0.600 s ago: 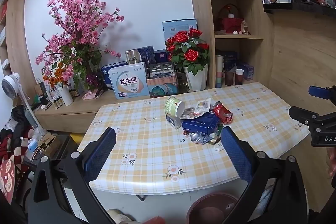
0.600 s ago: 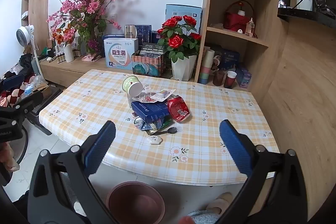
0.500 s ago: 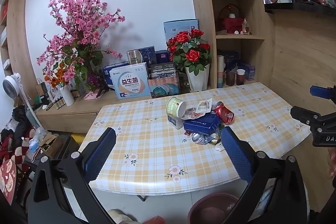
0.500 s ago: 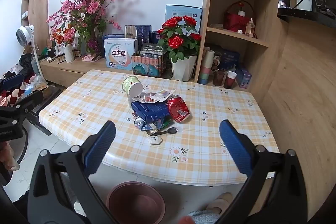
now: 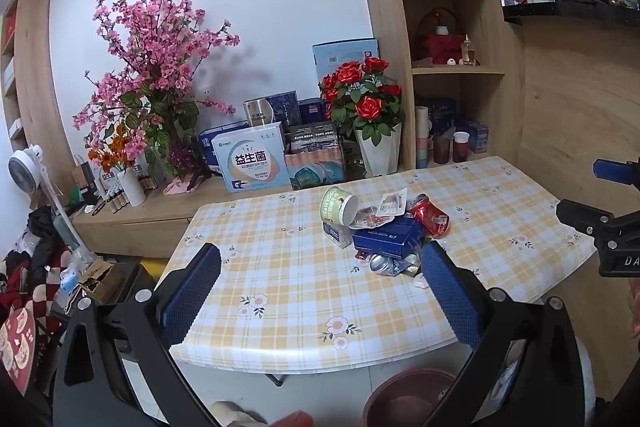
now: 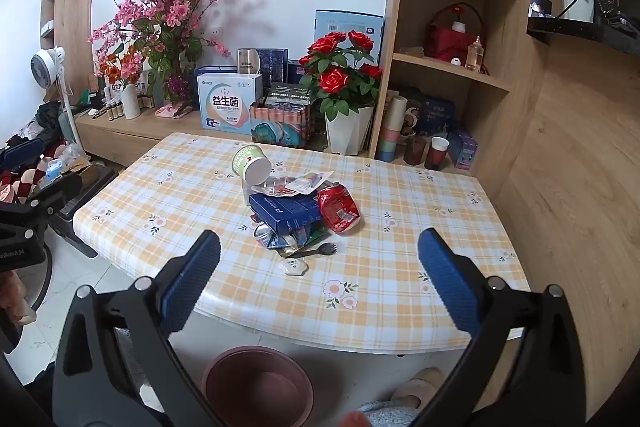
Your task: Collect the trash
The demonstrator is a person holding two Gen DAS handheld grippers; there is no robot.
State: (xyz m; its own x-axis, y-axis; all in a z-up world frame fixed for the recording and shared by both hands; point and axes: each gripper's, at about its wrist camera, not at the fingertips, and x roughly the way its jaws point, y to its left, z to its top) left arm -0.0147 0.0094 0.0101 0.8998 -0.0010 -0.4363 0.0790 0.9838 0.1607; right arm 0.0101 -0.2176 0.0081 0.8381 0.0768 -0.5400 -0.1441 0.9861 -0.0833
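A heap of trash lies mid-table on the checked tablecloth [image 6: 400,283]: a tipped green yogurt cup [image 6: 251,163], a blue box [image 6: 289,209], a crushed red can [image 6: 338,207], foil wrappers [image 6: 280,237], a black plastic spoon [image 6: 320,249] and a small white piece [image 6: 294,267]. The same cup [image 5: 338,205], box [image 5: 387,236] and can [image 5: 430,215] show in the left wrist view. My left gripper [image 5: 320,291] and right gripper [image 6: 318,277] both hover in front of the table, open and holding nothing. A brown bin [image 6: 258,387] stands on the floor below the table edge.
Behind the table a low wooden shelf [image 6: 132,131] carries boxes, a pink blossom arrangement [image 6: 168,7] and a potted rose [image 6: 340,83]. A tall shelf unit [image 6: 452,27] rises at the right. A white fan [image 6: 48,67] and clutter sit at the left. Slippers [image 6: 416,387] lie by the bin.
The left wrist view has drifted slightly, with the table scene shifting a little to the right. The right gripper's view is unchanged. Both grippers remain open.
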